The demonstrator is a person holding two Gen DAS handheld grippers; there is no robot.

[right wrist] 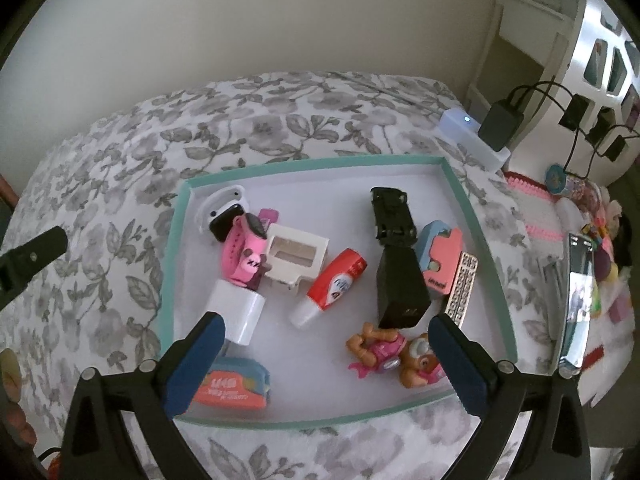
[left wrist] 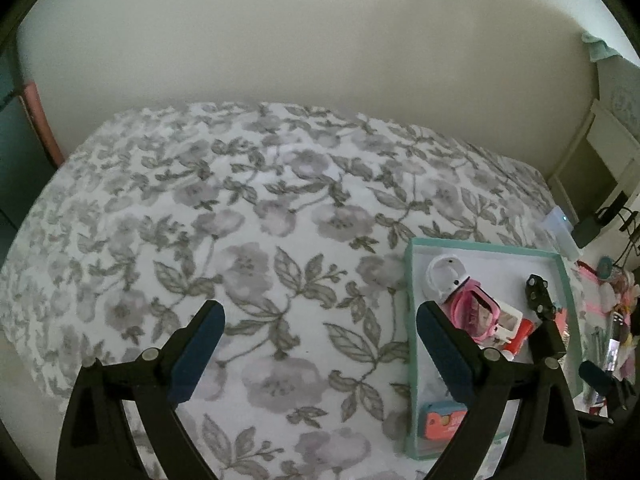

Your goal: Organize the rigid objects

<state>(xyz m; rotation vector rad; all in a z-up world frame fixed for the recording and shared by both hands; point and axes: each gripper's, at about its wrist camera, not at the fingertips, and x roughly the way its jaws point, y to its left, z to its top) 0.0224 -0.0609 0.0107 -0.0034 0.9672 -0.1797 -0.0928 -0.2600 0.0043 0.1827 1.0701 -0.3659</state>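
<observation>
Right gripper (right wrist: 326, 350) spread above teal tray (right wrist: 476, 216); left gripper (left wrist: 320, 346) spread over bed (left wrist: 280, 200); descend squarely on glue bottle (right wrist: 334, 284), avoiding neighbours.

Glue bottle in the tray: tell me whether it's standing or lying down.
Lying down. The red glue bottle rests on its side on the tray floor, white cap toward the camera.

Floral bedspread (left wrist: 256, 216), cream wall (left wrist: 304, 40), white shelf unit (right wrist: 600, 60), black plugs (right wrist: 500, 122).
</observation>
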